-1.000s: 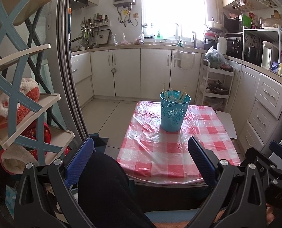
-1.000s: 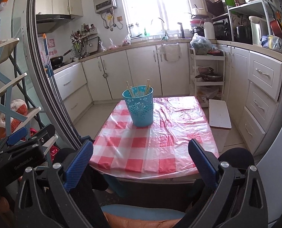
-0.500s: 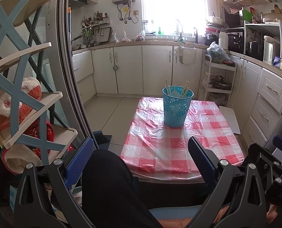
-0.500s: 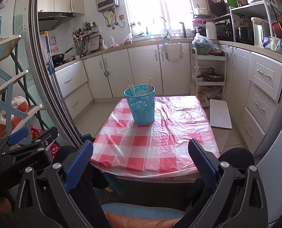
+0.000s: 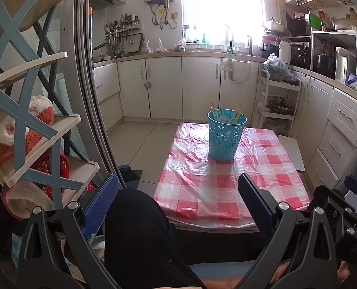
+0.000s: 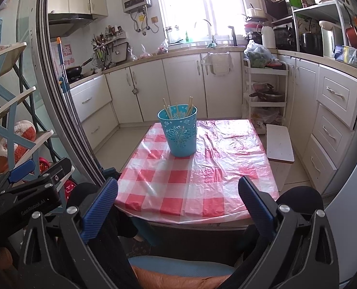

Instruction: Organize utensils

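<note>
On the table: blue holder (image 6: 178,132) stands upright toward the far end, chopsticks (image 6: 178,110) inside.
Your grippers: left gripper (image 5: 178,207) and right gripper (image 6: 178,204) both spread wide, holding nothing, well short of it.
Risk: you could tip the light holder (it may slide) on the plastic cloth (image 6: 202,168).
Room: cramped kitchen, cabinets (image 6: 183,84) behind.

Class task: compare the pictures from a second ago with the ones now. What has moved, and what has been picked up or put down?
Nothing was picked up or put down. Only the views shifted slightly: both wrist cameras drifted a little, so the blue basket sits a touch further right in the left view. The left tongs and right tongs stay open and empty. The basket, its chopsticks and the checked tablecloth are unchanged.
</note>
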The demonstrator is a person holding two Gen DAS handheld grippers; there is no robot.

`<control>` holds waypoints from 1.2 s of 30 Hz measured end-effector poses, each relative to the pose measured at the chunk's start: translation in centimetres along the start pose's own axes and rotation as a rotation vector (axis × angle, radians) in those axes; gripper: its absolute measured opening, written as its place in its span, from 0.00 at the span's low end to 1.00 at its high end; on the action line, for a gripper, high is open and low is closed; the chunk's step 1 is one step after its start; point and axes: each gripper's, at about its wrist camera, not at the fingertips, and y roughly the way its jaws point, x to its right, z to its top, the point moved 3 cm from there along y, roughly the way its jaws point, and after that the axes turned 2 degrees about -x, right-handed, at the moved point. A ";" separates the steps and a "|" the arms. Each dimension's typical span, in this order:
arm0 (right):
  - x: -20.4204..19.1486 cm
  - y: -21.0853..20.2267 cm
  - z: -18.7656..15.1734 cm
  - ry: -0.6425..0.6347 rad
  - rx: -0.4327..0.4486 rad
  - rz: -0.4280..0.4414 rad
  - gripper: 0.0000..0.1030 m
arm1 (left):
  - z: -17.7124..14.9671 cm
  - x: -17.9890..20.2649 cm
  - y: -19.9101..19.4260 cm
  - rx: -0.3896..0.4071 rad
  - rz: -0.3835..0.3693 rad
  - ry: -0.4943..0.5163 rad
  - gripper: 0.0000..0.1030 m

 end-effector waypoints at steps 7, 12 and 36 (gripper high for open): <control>-0.1 0.2 0.0 0.001 -0.006 -0.002 0.93 | 0.0 0.0 0.2 -0.003 -0.003 0.002 0.93; -0.2 0.3 0.0 -0.001 -0.007 0.000 0.93 | 0.0 0.0 0.2 -0.004 -0.002 0.001 0.93; 0.1 0.9 -0.3 -0.010 -0.035 0.010 0.93 | -0.3 0.5 -0.3 0.051 0.033 0.067 0.93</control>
